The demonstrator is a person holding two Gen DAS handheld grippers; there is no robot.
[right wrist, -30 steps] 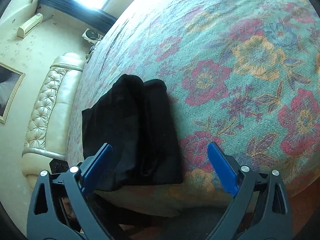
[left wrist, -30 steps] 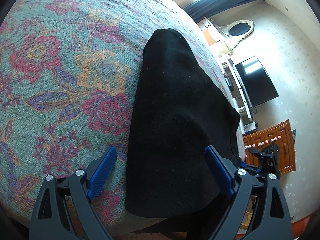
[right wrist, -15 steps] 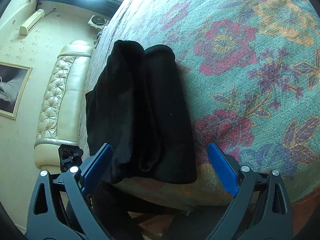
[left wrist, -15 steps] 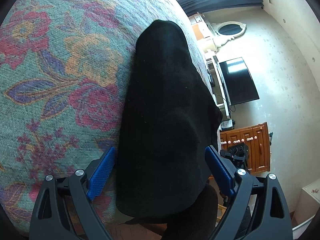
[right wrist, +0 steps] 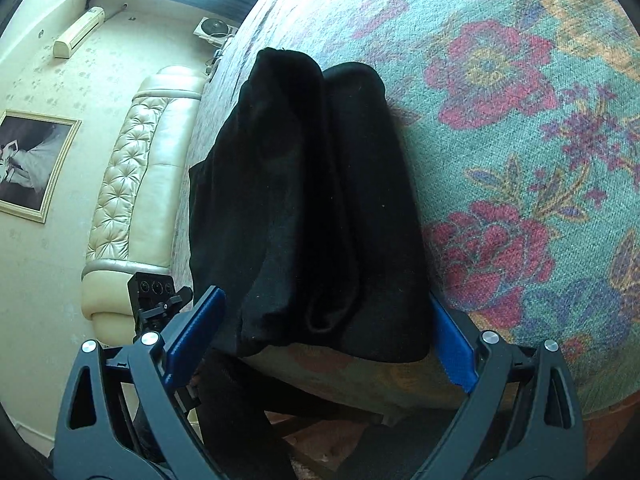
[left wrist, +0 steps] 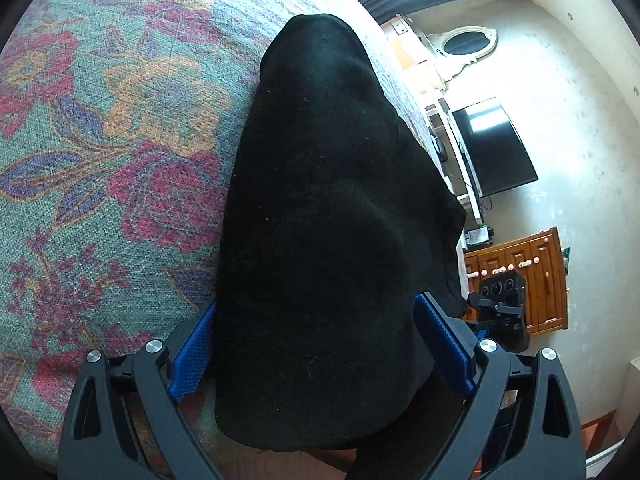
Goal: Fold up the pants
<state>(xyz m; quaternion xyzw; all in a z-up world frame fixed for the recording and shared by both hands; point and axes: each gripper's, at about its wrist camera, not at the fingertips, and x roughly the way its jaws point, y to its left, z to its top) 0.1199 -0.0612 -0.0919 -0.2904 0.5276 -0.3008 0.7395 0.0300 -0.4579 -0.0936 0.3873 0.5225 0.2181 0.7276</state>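
Black pants (left wrist: 320,208) lie lengthwise on a floral bedspread (left wrist: 100,140), folded along their length, with the near end hanging over the bed edge. My left gripper (left wrist: 316,344) is open, its blue pads on either side of the near end of the pants. In the right wrist view the pants (right wrist: 312,200) show two stacked leg tubes; my right gripper (right wrist: 324,344) is open and straddles their near end at the bed edge. The other gripper shows small in each view, at the right in the left wrist view (left wrist: 500,308) and at the left in the right wrist view (right wrist: 154,300).
The floral bedspread (right wrist: 520,120) spreads wide beside the pants. A cream tufted headboard (right wrist: 128,184) stands at one end. A TV (left wrist: 492,148), a wooden dresser (left wrist: 528,280) and an oval mirror (left wrist: 468,44) line the wall at the other end.
Both grippers have moved in toward the bed edge; the near ends of the pants now sit between their open pads. The pants have not moved.
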